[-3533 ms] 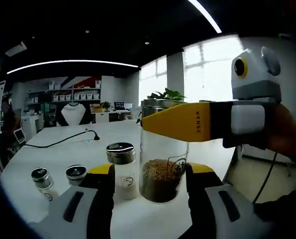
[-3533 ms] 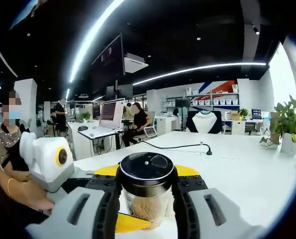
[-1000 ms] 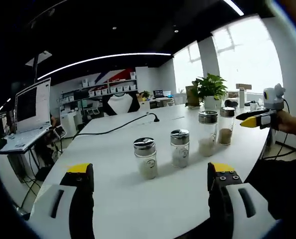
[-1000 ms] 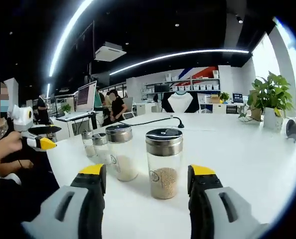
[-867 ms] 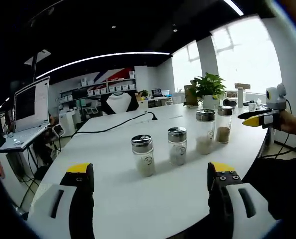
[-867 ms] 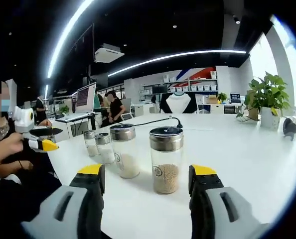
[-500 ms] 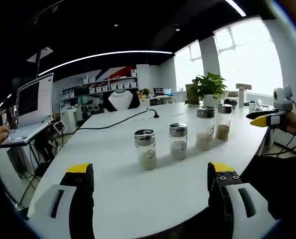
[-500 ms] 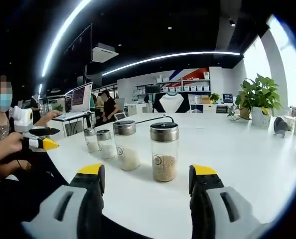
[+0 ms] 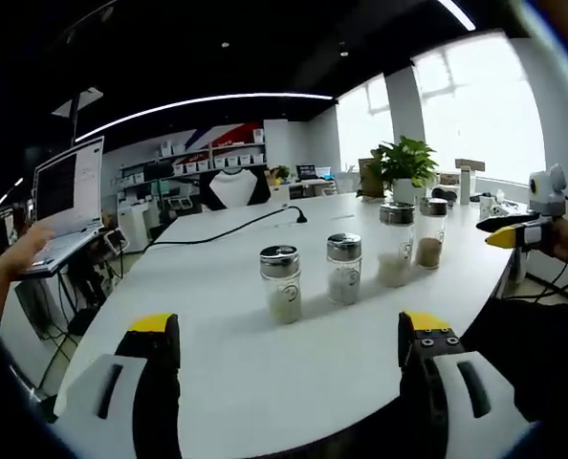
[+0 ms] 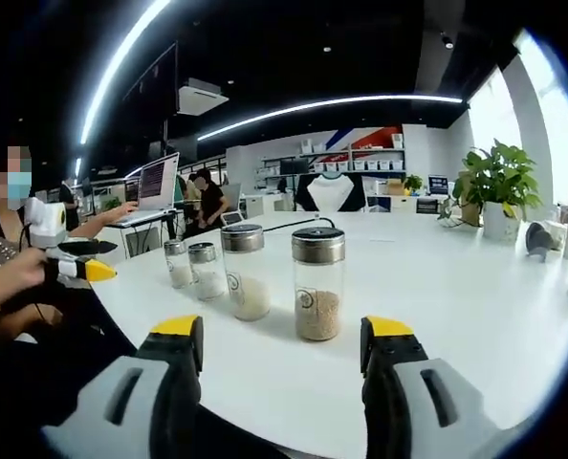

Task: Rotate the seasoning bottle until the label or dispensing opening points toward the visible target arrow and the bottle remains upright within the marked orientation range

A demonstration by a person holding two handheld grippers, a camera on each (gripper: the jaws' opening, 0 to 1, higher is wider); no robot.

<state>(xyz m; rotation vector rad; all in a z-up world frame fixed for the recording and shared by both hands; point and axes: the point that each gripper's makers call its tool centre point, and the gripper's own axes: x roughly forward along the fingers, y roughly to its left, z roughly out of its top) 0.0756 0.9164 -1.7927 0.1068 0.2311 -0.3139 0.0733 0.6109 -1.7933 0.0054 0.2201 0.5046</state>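
Four seasoning bottles [image 10: 317, 284] stand upright in a row along the white bench [image 10: 456, 316] edge, both the left claw [image 9: 282, 354] and right claw [image 10: 282, 356] wide and empty, well apart from them; no arrow visible, so rotation unconfirmed.

Both tools look the same: the left tool [image 9: 284, 359] and the right tool [image 10: 282, 359] have chunky light-grey jaws with dark slots and black inner faces. Each jaw has a yellow tip.
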